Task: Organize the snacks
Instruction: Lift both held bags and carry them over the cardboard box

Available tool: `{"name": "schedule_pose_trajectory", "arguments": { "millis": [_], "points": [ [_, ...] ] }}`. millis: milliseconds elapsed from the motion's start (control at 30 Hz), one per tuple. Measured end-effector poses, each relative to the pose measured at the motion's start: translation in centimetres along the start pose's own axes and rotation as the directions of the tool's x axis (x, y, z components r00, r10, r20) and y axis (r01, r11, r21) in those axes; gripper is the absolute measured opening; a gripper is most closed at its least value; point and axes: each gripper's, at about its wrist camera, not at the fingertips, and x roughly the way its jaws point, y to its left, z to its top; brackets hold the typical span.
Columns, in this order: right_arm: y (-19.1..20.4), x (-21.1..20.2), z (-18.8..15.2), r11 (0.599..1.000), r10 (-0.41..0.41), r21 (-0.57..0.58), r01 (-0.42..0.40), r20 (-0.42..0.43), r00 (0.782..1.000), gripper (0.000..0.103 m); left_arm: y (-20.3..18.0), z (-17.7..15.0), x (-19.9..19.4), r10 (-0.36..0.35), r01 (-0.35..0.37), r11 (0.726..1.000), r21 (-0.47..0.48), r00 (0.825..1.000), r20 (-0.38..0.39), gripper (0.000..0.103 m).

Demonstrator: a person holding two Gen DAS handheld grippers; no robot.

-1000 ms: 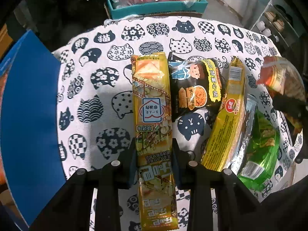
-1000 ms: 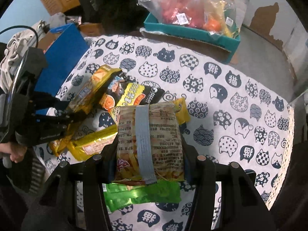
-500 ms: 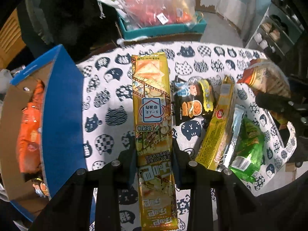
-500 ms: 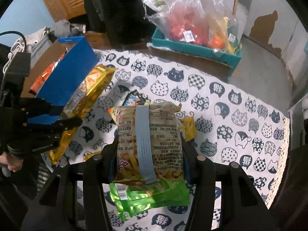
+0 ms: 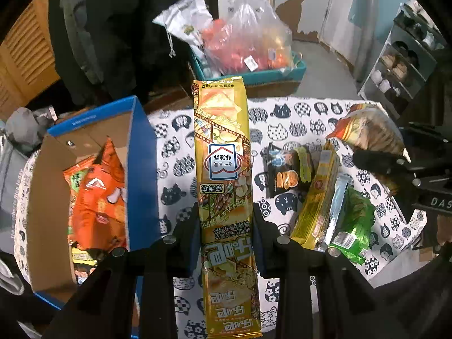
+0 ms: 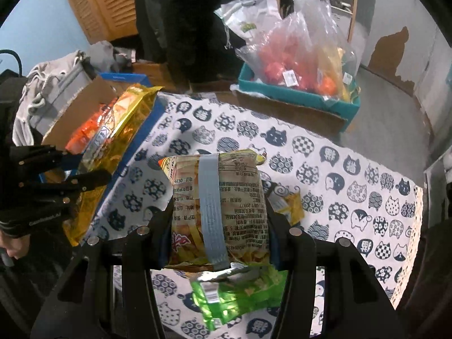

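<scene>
Now the desk [image 5: 296, 118], with its cat-face cloth, looks smaller and lower than it did a moment ago, because both hands have lifted up off it. The blue box [image 5: 141, 169] used to be just a blue wall at the side. Now we can see right down inside it, and an orange snack bag [image 5: 96, 197] already lies in there.

The left tongs [image 5: 226, 226] are clenched on a long yellow snack pack [image 5: 223, 169], about halfway down its length. The pack hangs in the air next to the box's near wall, so I think it goes in the box next.

The right tongs [image 6: 219, 220] are squeezed on a fat chip bag [image 6: 217, 197] with a grey strip down its back. That bag is up off the desk too.

Still lying on the desk are a green bag [image 5: 353, 220], a flat yellow pack [image 5: 319, 197] and a small black bag [image 5: 288, 169], all close together.

The box has open room on its far side, past the orange bag. The long pack must go over the blue wall, not bump it. The two tongs are well apart, so they should not hit each other.
</scene>
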Motion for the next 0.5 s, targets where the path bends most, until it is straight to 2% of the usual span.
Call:
{"name": "schedule_pose_trajectory", "arguments": {
  "millis": [500],
  "points": [
    [4.9, 0.1, 3.1, 0.998, 0.051, -0.043, -0.05, 0.026, 0.998, 0.052, 3.8, -0.1, -4.0, 0.016, -0.013, 0.999, -0.031, 0.995, 0.097, 0.032]
  ]
}}
